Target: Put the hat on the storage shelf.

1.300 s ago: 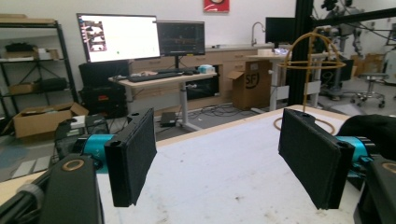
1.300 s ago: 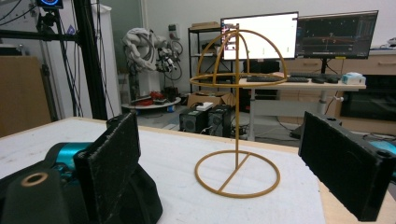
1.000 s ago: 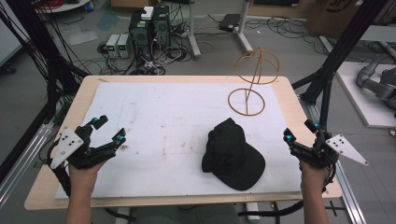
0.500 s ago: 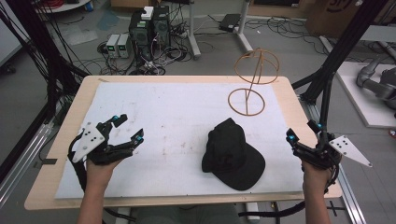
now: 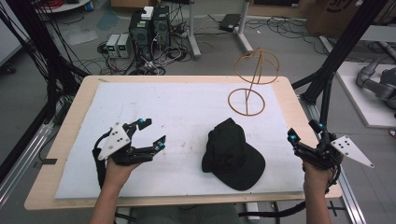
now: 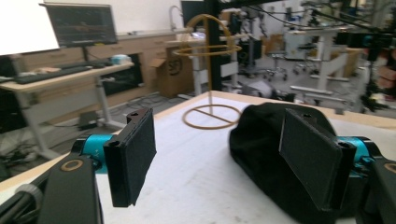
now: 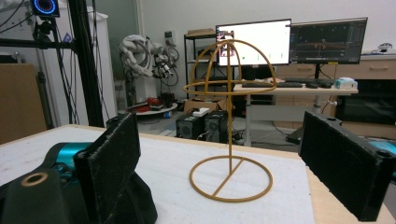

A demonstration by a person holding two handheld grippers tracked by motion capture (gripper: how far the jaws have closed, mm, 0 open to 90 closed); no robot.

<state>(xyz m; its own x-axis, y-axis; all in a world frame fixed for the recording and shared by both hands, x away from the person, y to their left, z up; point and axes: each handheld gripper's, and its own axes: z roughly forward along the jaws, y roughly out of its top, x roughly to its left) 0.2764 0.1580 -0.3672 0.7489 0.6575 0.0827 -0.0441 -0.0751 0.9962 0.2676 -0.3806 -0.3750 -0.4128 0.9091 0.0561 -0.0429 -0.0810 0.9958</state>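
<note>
A black cap (image 5: 232,154) lies on the white mat, right of centre, its brim toward the front edge; it also shows as a dark mound (image 6: 271,154) (image 7: 137,200). A tan wire hat stand (image 5: 252,84) (image 6: 209,84) (image 7: 229,121) rises at the back right of the mat. My left gripper (image 5: 152,134) (image 6: 219,158) hovers open over the mat, a hand's width left of the cap and pointed at it. My right gripper (image 5: 304,131) (image 7: 224,163) is open at the table's right edge, right of the cap, empty, aimed at the stand.
The white mat (image 5: 154,107) covers most of the wooden table (image 5: 74,100). Black frame posts (image 5: 343,46) stand at both sides. Computer boxes and cables (image 5: 149,30) lie on the floor behind the table. Desks with monitors (image 7: 289,42) stand farther off.
My left gripper has moved right and forward across the mat toward the cap. The right gripper has barely shifted at the table's right edge. The cap and stand have stayed put.
</note>
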